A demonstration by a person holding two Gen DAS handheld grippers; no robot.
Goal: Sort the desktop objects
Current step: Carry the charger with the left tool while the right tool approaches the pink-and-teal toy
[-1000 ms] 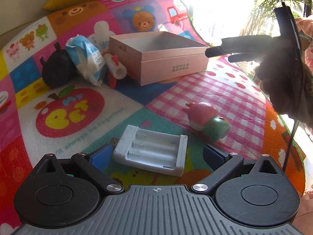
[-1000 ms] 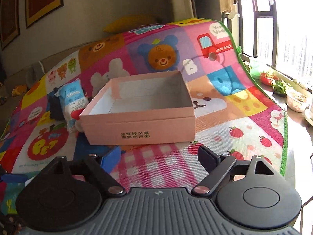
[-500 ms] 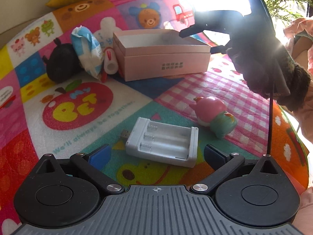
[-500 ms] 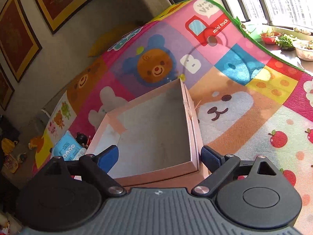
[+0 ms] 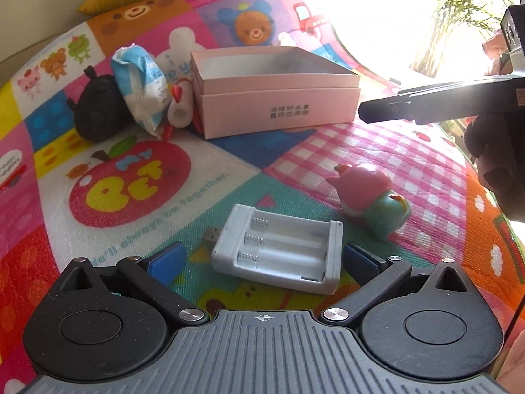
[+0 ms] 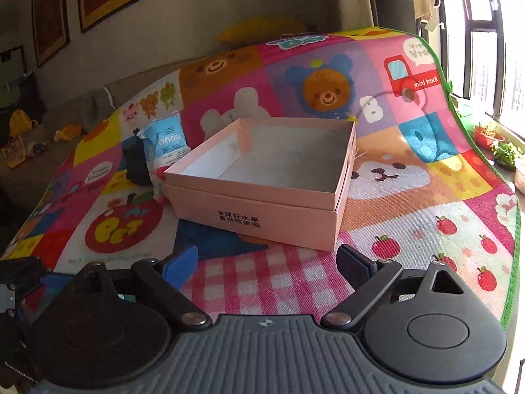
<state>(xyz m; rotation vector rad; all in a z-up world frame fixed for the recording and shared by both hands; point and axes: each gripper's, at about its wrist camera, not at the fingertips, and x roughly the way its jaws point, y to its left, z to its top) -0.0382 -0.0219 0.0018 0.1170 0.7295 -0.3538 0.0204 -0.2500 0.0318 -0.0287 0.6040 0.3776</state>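
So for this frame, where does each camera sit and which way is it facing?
Left wrist: on the left gripper, angled down at the white battery holder between its open fingers; the right gripper and a gloved hand show at right.
Right wrist: on the right gripper, fingers open and empty, facing the pink box.
Shared: pink box, blue-white packet, play mat.

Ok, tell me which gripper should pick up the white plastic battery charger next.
Left. The left gripper is open with the white plastic battery charger lying right between its fingers. The right gripper is also open and empty, but faces the empty pink cardboard box, away from the charger.
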